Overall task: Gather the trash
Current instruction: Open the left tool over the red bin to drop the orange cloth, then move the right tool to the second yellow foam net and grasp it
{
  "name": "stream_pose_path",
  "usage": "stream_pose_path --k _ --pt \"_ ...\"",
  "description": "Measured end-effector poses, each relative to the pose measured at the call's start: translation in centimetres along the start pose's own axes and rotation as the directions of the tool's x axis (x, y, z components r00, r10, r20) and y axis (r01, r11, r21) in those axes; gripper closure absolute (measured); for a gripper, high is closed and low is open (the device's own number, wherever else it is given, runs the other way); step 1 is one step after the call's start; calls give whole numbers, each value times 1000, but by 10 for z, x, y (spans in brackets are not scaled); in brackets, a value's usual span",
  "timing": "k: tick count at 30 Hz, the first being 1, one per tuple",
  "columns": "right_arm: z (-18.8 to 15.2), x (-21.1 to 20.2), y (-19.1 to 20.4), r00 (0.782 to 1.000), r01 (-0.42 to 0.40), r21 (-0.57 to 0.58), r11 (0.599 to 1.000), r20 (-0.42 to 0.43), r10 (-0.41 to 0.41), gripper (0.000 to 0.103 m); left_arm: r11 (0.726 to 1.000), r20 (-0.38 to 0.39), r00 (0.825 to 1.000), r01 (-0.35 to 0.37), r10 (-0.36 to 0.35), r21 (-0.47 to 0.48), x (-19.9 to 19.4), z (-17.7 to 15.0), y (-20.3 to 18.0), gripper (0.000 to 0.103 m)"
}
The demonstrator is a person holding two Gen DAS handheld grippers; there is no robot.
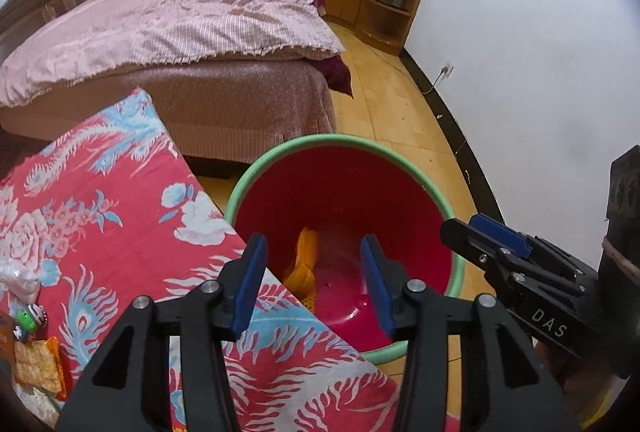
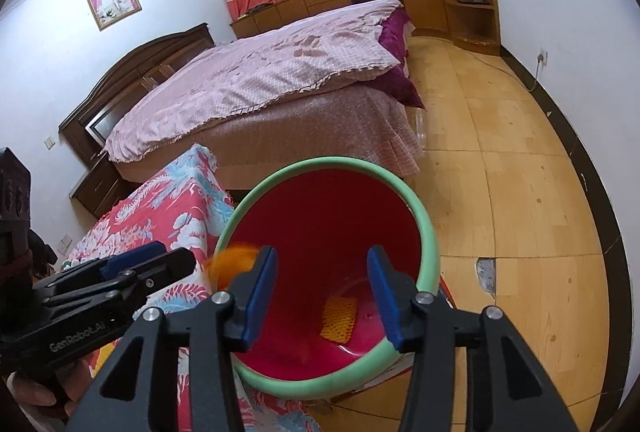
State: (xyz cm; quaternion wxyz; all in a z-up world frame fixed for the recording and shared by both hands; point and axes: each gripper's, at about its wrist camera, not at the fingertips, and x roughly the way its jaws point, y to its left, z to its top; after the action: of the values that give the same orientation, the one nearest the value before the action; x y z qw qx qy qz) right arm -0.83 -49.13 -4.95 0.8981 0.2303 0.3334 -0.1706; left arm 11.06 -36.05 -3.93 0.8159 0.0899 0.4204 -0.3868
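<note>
A red bucket with a green rim (image 1: 240, 183) (image 2: 428, 232) stands on the floor against the cloth-covered table. My left gripper (image 1: 314, 248) hangs open over its mouth with nothing between the pads. My right gripper (image 2: 322, 260) is open over the same bucket, also with nothing between its pads; its tip (image 1: 460, 228) shows at the right of the left wrist view. An orange wrapper (image 1: 306, 260) is inside the bucket. In the right wrist view a blurred orange piece (image 2: 234, 264) is at the bucket's left rim, and an orange mesh-patterned wrapper (image 2: 340, 316) lies on the bottom.
The table under a red floral cloth (image 1: 100, 211) carries snack wrappers (image 1: 36, 364) and a white plastic bag (image 1: 16, 278) at its left end. A bed (image 1: 180, 31) stands behind. Wooden floor (image 2: 520, 191) with a broken patch (image 2: 486, 278) lies to the right.
</note>
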Motion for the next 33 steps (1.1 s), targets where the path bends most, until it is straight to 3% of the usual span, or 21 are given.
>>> stream_pose_path --k 10,15,24,33 --pt "-6 -13 10 1000 -10 1 1000 5 10 44 998 18 998 -53 54 -42 -27 -10 10 54" --pt "-11 -24 20 999 -31 0 1000 10 31 33 993 27 997 -67 70 -93 -50 -22 23 54" --pt "-22 -43 50 998 -69 -41 997 9 69 31 977 62 987 -134 146 -168 -95 -46 49 54" --pt "-40 -56 84 993 -117 -94 989 -11 116 30 942 83 968 -207 236 -263 -137 -76 85 54"
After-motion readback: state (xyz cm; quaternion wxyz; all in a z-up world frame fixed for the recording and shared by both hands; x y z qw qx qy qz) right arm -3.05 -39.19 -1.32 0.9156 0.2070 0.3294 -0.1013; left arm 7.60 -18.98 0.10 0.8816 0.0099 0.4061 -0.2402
